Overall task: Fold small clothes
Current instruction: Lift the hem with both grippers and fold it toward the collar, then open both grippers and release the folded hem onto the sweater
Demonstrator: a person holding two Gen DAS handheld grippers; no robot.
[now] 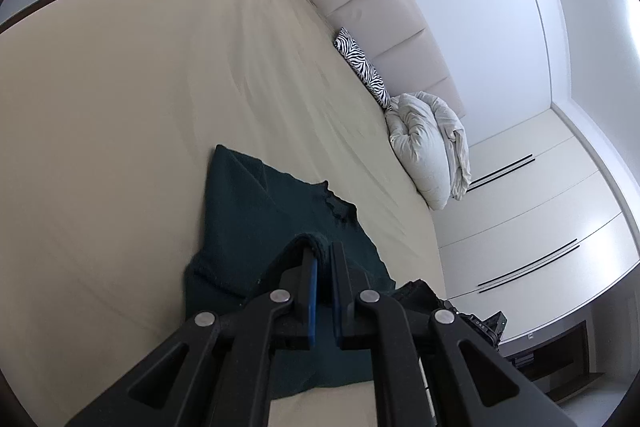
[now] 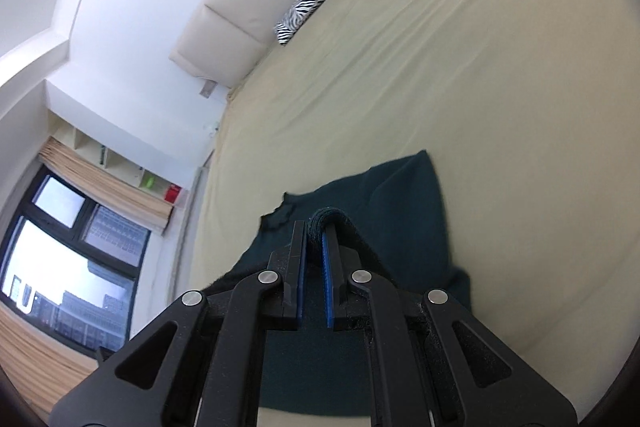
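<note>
On the beige bed sheet (image 1: 120,131) lies a dark green knitted garment (image 1: 256,211), spread partly flat with its far corner resting on the mattress and its near portion raised toward both grippers. Left gripper (image 1: 323,251): jaws closed, with a rolled edge of the dark green knitted garment pinched between the blue pads (image 1: 313,291); the fabric drapes from the fingertips down to the sheet. Right gripper (image 2: 318,229): jaws likewise closed, clamping a thick folded edge of the same garment (image 2: 404,195), which bulges above the fingertips. A notched or frayed section of the garment's edge is visible beyond each gripper; it may be a neckline, though the fisheye distortion prevents confirmation. At the head of the bed stands a cream padded headboard (image 1: 384,11), with a zebra-print cushion (image 1: 362,67) leaning against it and a bundled white duvet (image 1: 430,147) just beside the cushion. A white wardrobe (image 1: 532,227) with dark slot handles faces the bed's side in the left wrist view. The right wrist view shows a window (image 2: 60,259) with beige curtains and an open wall shelf (image 2: 120,163) above it.
</note>
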